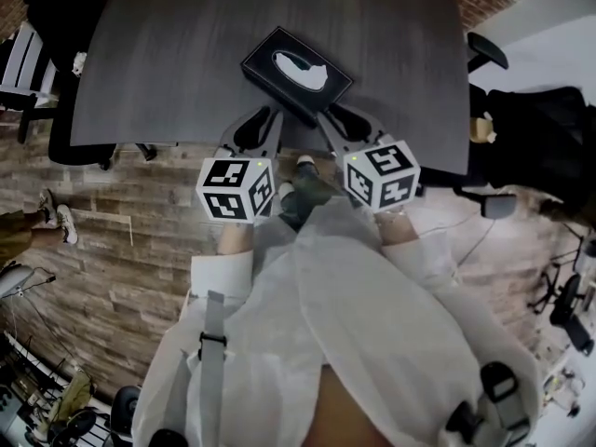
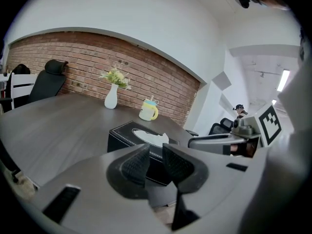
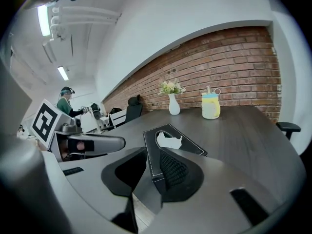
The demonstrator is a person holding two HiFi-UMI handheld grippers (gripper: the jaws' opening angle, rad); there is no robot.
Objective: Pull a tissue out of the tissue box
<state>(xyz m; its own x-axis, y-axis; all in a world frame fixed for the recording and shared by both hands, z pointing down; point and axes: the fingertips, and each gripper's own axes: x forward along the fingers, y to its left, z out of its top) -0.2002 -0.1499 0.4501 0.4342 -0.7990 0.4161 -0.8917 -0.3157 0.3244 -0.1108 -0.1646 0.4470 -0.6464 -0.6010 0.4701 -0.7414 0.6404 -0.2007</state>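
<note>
A black tissue box (image 1: 296, 71) lies on the dark grey table (image 1: 168, 54), with a white tissue (image 1: 303, 68) showing in its oval top slot. Both grippers hover at the table's near edge, just short of the box. My left gripper (image 1: 264, 119) sits off the box's near left side. In the left gripper view its jaws (image 2: 155, 147) stand a narrow gap apart with nothing between them, and the box (image 2: 127, 133) lies behind. My right gripper (image 1: 328, 119) is open at the box's near corner. That corner (image 3: 152, 162) shows in the gap between its jaws (image 3: 153, 153), and the pads are not pressing on it.
A white vase of flowers (image 2: 111, 95) and a yellow cup with a blue lid (image 2: 148, 110) stand at the table's far side by the brick wall. Black office chairs (image 1: 74, 119) stand left and right of the table. A person stands far off in the room (image 3: 64, 104).
</note>
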